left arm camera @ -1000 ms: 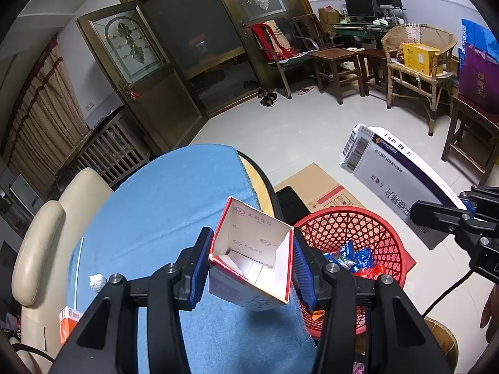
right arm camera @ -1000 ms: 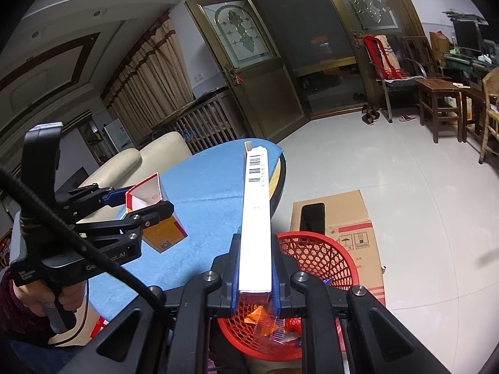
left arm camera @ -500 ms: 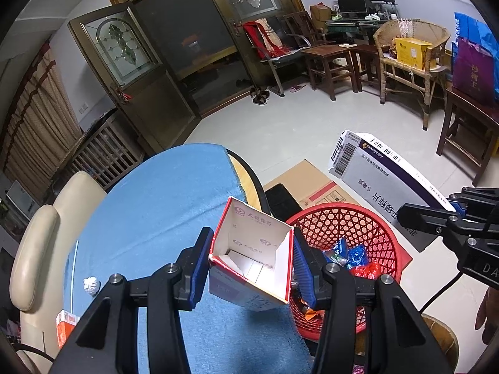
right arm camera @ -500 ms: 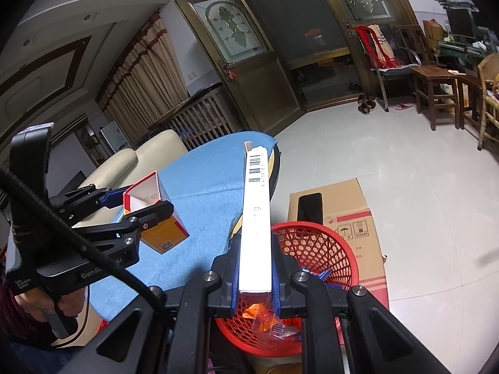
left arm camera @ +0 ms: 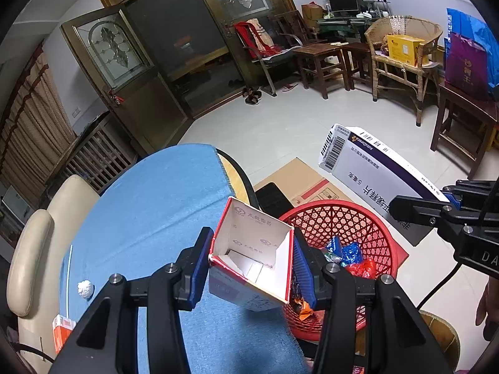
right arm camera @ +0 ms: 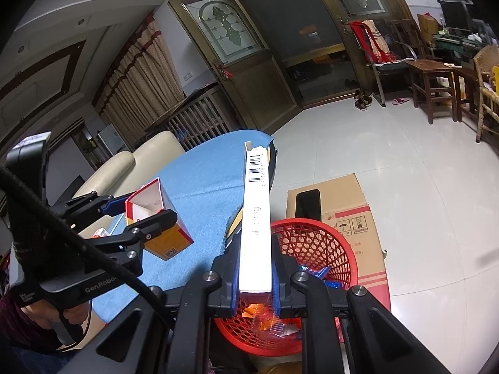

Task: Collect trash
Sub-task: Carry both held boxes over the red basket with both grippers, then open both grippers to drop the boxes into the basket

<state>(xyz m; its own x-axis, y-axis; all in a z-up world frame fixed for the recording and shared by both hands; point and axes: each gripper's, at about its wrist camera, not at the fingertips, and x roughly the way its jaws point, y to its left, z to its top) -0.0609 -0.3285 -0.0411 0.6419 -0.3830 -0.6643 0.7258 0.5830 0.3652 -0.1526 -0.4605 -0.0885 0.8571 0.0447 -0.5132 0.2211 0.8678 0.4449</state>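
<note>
L wrist view: left gripper pinches open red-white carton by its sides, held at blue tablecloth edge, just beside red basket. Only this view shows paper ball on cloth.

R wrist view: right gripper clamped tight on flat white box, edge-on, over basket rim. Only here: person's hand on L handle.

Floor w/ cardboard past basket is open.

Your left gripper and right gripper are black with blue pads and silver screws; a black cable runs beside the left gripper, above your maroon sleeve.
</note>
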